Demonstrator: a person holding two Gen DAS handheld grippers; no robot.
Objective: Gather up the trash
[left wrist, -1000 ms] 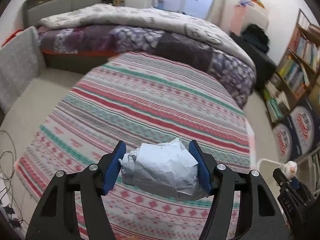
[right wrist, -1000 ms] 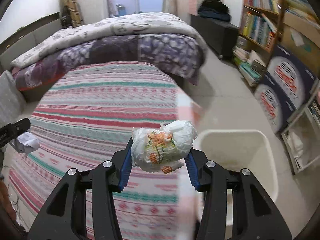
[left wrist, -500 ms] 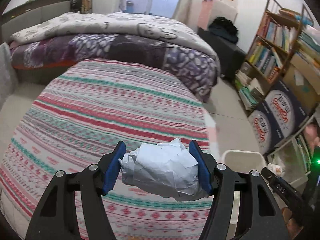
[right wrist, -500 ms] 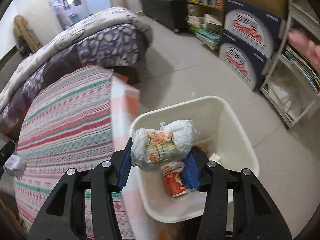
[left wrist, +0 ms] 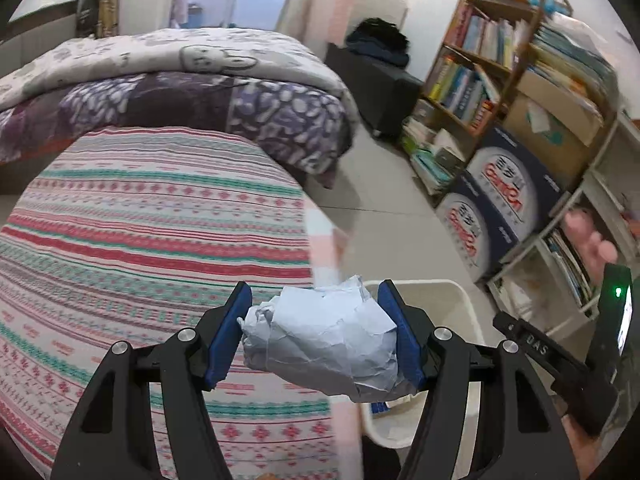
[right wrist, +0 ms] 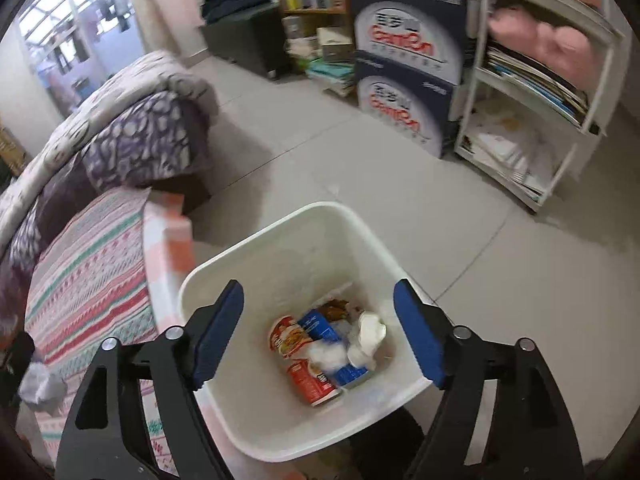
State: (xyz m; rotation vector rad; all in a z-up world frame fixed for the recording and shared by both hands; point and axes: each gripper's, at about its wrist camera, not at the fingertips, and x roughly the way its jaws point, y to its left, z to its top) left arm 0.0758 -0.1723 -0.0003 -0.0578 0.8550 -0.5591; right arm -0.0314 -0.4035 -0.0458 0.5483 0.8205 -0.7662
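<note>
Bedroom floor tiles carry one white bin (right wrist: 280, 248) beside the striped bed (left wrist: 140, 232), handy for dropping. Right gripper (right wrist: 320, 332) hangs over it, jaws opening with nothing between them; two red cans (right wrist: 312, 380) and other litter lie inside. Left gripper (left wrist: 314, 340) clamps one crumpled paper wad (left wrist: 324, 344), poised near the rim

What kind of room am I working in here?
Most likely a lived-in bedroom: a bed with a rumpled quilt, a bookshelf crammed with books, and stacked cardboard boxes on the tiled floor.
</note>
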